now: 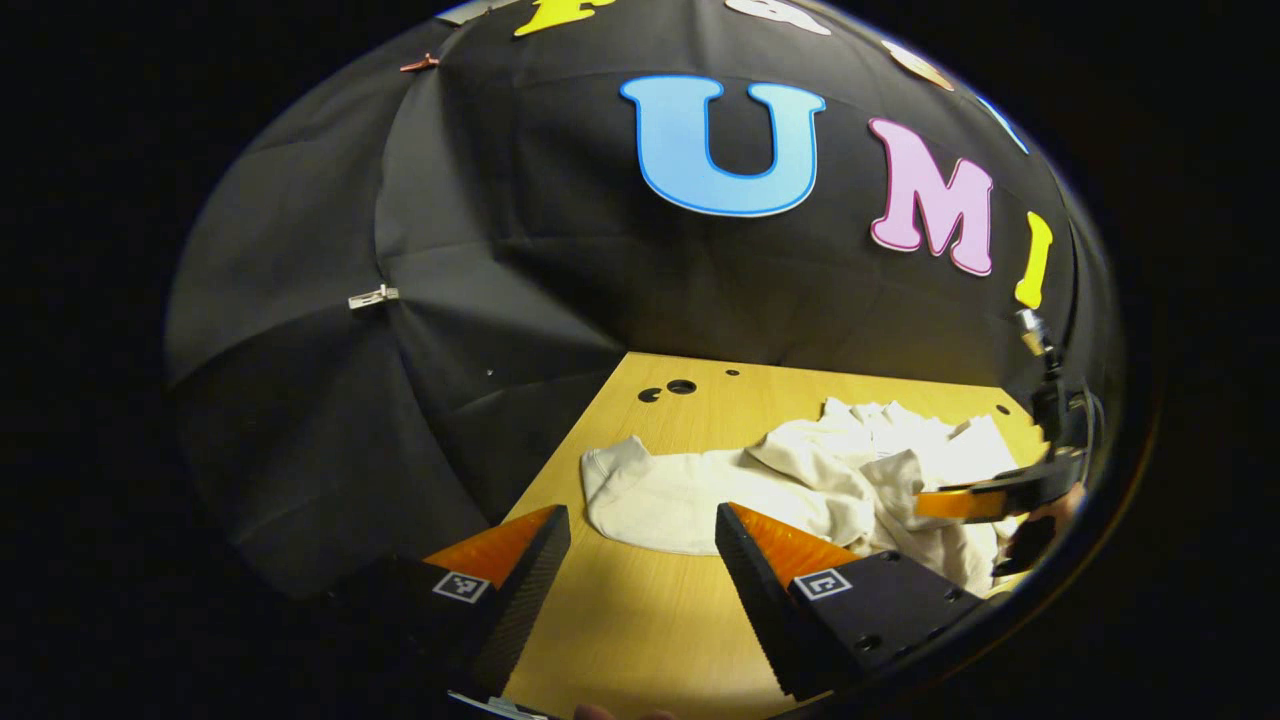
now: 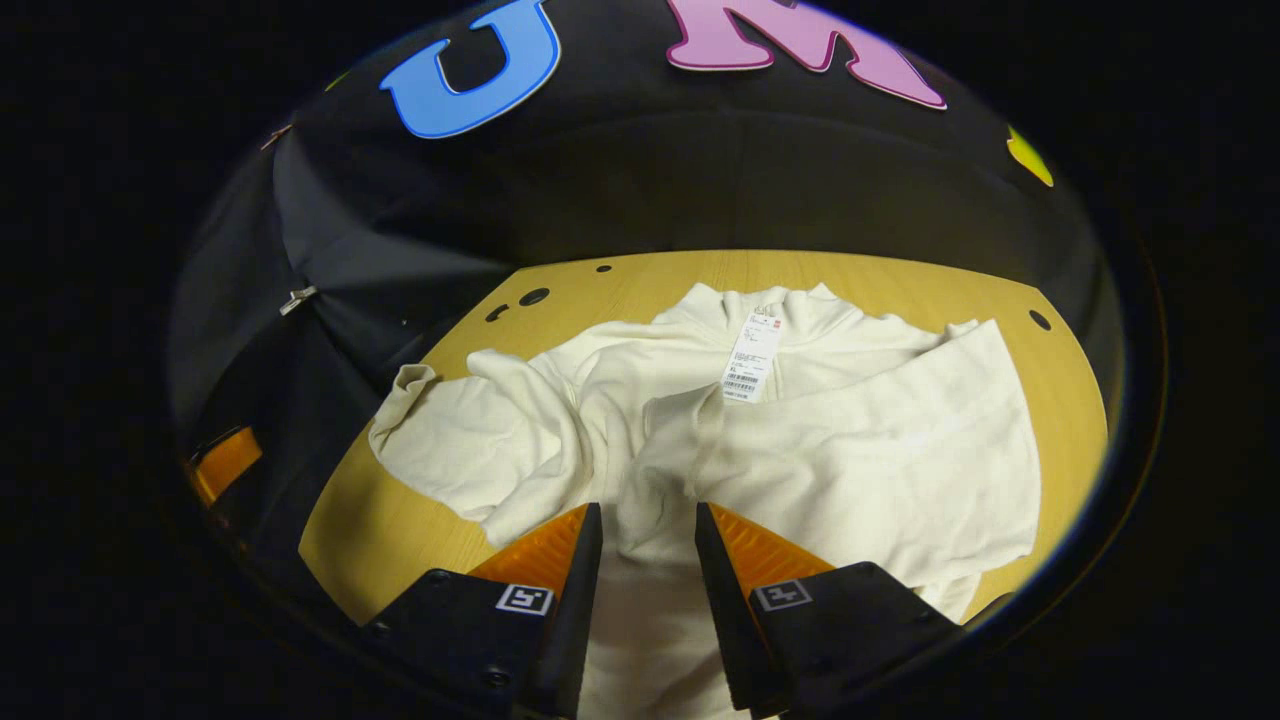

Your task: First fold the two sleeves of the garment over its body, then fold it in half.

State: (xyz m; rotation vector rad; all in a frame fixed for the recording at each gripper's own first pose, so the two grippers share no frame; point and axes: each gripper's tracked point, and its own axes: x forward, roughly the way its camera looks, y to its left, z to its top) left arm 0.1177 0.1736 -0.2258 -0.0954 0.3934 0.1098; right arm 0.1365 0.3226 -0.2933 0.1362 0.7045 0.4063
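While the cream garment point(image 2: 800, 440) lies rumpled on the wooden table point(image 2: 400, 540) with its collar toward the booth's far wall, you hold both grippers short of it rather than on it. Your right gripper point(image 2: 648, 530) hovers over the near hem, fingers a moderate gap apart with cloth showing between them; nothing appears pinched, though I cannot tell how close it sits to the fabric. Your left gripper point(image 1: 640, 535) stands wide and empty above bare table, aimed at the sleeve point(image 1: 650, 490) that juts out on that side — a sensible stance, I judge, for taking that sleeve first.

From the right gripper view you get the layout: the right sleeve seems to be draped across the body already, a paper tag point(image 2: 752, 360) hangs at the neck, and the left sleeve lies bunched, not folded. From the left gripper view you get what that one lacks — the other gripper seen side-on at the garment's far edge, and the open table between your left fingers and the sleeve.
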